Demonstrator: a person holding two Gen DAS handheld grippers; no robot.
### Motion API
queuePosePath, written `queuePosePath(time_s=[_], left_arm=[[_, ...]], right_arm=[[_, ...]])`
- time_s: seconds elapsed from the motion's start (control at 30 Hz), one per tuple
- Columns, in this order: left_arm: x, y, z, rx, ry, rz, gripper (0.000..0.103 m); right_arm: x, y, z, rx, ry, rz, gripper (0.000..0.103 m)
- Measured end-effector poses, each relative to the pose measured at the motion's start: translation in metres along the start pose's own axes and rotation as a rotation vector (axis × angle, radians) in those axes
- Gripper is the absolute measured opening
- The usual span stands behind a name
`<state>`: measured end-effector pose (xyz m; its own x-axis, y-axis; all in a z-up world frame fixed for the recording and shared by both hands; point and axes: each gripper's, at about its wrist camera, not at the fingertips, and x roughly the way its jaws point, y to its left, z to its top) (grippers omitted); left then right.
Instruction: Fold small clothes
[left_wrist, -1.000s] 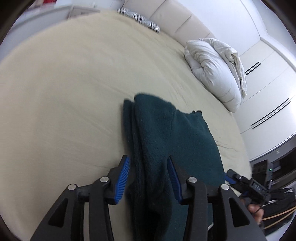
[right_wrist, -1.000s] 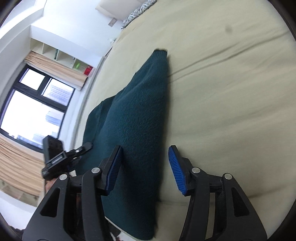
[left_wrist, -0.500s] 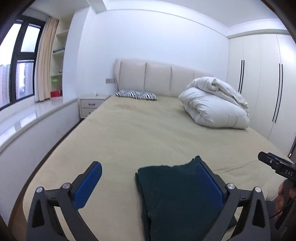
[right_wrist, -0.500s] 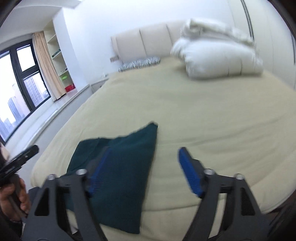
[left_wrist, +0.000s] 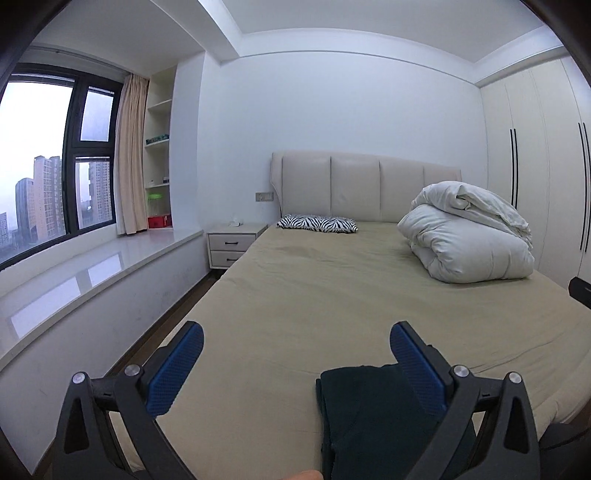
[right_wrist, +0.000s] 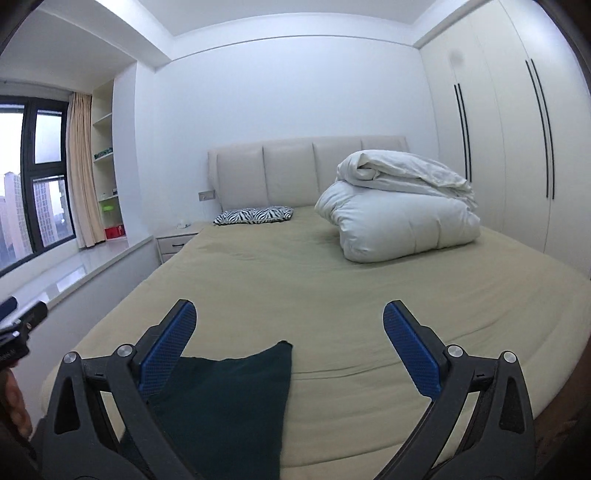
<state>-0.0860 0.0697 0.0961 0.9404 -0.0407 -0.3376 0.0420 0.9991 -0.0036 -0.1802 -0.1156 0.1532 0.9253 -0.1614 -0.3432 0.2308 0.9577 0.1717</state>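
Observation:
A dark green folded garment (left_wrist: 373, 417) lies flat on the near edge of the beige bed (left_wrist: 332, 288). In the left wrist view it sits low and right, partly behind the right finger. My left gripper (left_wrist: 295, 354) is wide open and empty, raised back from the garment. In the right wrist view the garment (right_wrist: 229, 398) lies low and left, partly behind the left finger. My right gripper (right_wrist: 288, 339) is wide open and empty, also raised and clear of the cloth.
A rolled white duvet (left_wrist: 469, 240) lies at the bed's far right, a zebra-print pillow (left_wrist: 317, 223) by the headboard. A white nightstand (left_wrist: 232, 243) and window ledge (left_wrist: 74, 273) run along the left. Wardrobe doors (right_wrist: 517, 147) stand on the right.
Both grippers have opened wide, let go of the garment, and pulled back and up from it. The views now look level across the bed instead of down at the cloth.

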Motion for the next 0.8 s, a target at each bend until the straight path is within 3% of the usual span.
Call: queuePosePath(time_s=[0.2, 0.5, 0.8], left_arm=[[0.016, -0.01, -0.024, 0.014, 0.148, -0.014, 0.103], [0.036, -0.022, -0.067, 0.091, 0.314, 0.039, 0.103], [0.063, -0.025, -0.101, 0.067, 0.476, 0.001, 0.103]], right_arm=[[0.002, 0.006, -0.003, 0.017, 0.153, 0.007, 0.103], [0.048, 0.009, -0.069, -0.018, 0.396, -0.073, 0.103], [0.081, 0.008, -0.116, -0.036, 0.522, -0.1, 0.103]])
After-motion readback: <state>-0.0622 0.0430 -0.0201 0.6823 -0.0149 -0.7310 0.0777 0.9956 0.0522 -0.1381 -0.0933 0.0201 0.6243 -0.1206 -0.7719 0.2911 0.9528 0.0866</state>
